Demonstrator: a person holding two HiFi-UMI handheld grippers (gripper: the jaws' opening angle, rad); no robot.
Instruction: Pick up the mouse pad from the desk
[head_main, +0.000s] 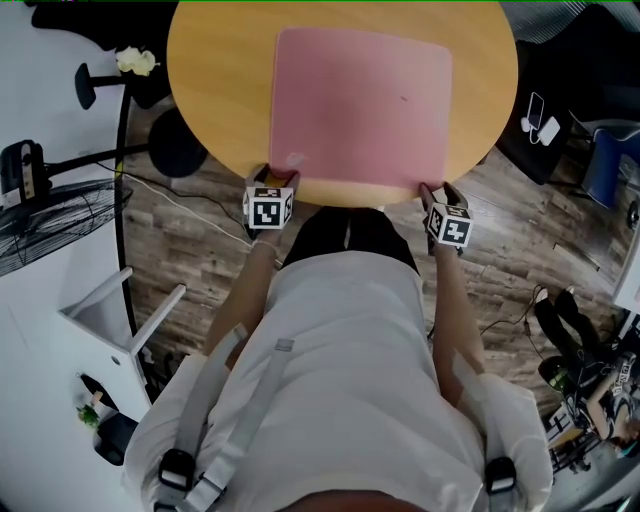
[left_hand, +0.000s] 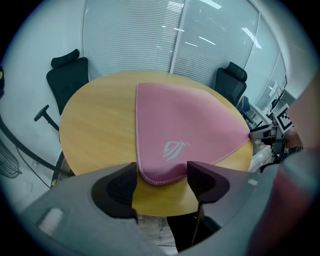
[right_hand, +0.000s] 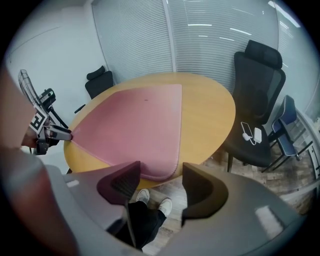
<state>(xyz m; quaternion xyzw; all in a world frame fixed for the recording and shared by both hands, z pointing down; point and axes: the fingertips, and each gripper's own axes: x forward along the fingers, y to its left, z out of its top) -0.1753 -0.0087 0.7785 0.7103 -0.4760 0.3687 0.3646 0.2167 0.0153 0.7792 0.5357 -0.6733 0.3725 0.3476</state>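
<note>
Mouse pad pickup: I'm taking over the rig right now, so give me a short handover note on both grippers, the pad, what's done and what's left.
Left gripper: open, with the mouse pad's near left corner between its jaws, not clamped.
Right gripper: open, with the near right corner between its jaws, not clamped.
Pad: lies flat on the round wooden table, its near edge by the rim.
Done: both grippers are lined up at the corners.
Left: close on the pad and lift it.
</note>
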